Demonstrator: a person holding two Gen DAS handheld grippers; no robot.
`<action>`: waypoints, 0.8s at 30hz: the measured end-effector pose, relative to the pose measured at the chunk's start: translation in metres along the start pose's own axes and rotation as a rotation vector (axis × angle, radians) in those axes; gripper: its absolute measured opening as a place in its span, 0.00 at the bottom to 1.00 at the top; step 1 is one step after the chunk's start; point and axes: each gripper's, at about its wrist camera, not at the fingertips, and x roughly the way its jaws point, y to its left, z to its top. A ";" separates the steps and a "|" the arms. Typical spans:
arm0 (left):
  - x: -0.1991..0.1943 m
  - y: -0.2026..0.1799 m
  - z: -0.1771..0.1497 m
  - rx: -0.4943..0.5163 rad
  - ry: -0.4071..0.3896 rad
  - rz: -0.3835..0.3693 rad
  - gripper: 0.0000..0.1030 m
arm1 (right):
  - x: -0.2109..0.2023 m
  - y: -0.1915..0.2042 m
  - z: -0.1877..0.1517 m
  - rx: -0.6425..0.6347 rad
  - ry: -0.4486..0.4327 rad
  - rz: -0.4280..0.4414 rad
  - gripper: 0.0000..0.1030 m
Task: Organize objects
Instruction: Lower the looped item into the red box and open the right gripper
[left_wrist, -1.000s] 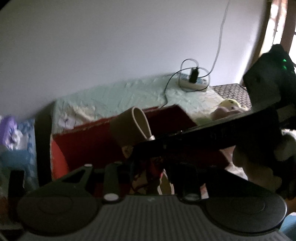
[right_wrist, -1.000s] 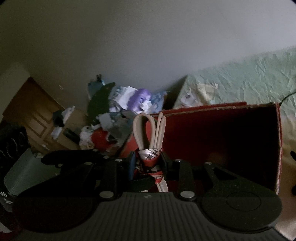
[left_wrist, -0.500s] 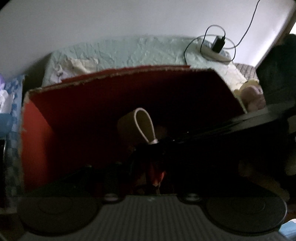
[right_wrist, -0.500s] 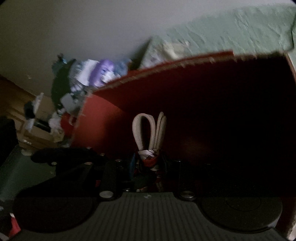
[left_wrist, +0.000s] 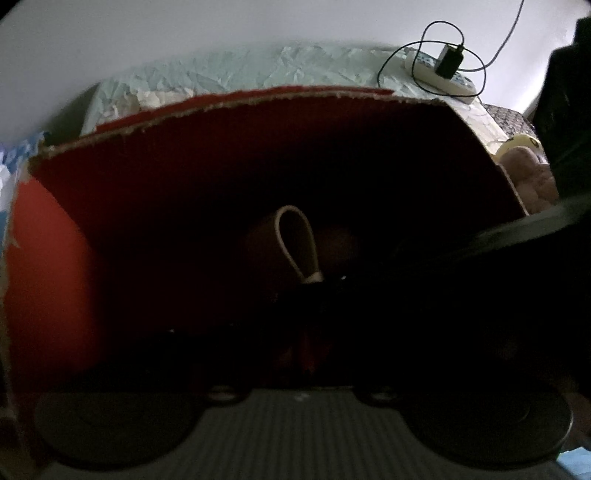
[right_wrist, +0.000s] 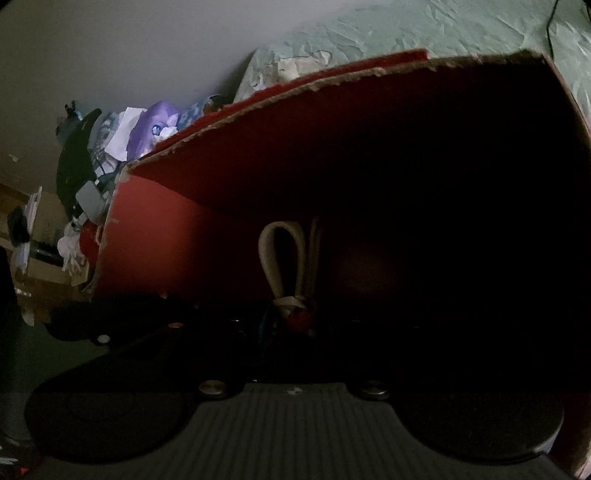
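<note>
1. My right claw (right_wrist: 295, 325) is clamped on the bundle (right_wrist: 284, 266) at its red wrapped end; my left claw (left_wrist: 306, 314) sits too dark to tell its grip.
2. The bundle's pale loops stand upright, low inside the red box (right_wrist: 155, 229).
3. I judge placement nearly done; release and withdrawal remain.
4. The bundle looks cream, looped and soft, bound with patterned cloth.
</note>
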 end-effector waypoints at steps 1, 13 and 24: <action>0.000 0.000 0.000 -0.004 -0.002 0.001 0.44 | 0.000 -0.002 0.000 0.012 0.001 0.004 0.30; 0.003 -0.010 -0.003 0.028 -0.024 0.098 0.61 | -0.003 -0.012 -0.001 0.098 0.000 0.033 0.30; 0.002 -0.019 -0.001 0.051 -0.033 0.147 0.66 | -0.003 -0.014 -0.001 0.122 0.002 0.044 0.30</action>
